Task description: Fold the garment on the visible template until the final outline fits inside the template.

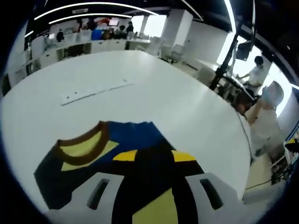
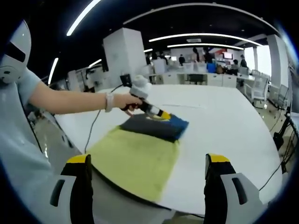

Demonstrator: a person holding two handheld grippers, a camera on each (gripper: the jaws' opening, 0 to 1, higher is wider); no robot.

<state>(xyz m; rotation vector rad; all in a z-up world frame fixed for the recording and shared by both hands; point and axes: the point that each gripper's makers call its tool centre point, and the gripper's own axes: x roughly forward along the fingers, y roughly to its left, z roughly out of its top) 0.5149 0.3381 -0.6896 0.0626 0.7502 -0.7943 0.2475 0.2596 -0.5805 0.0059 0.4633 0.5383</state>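
Left gripper down at the collar end, right gripper hanging back!

The yellow, blue and black folded garment (image 2: 140, 156) lies flat on the white round table (image 2: 224, 121). In the right gripper view the left gripper (image 2: 161, 114) touches its far blue edge (jaw state there, I can't tell), the person's hand (image 2: 125, 101) gripping it. The right gripper (image 2: 148, 179) hovers spread wide and holding nothing, garment just ahead between its jaws.

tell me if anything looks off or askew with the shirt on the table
Slightly. The shirt hangs past the near edge of the white table instead of lying fully on it. Its far end is folded over, and the left tool rests there. The right tool hangs open above the near edge.
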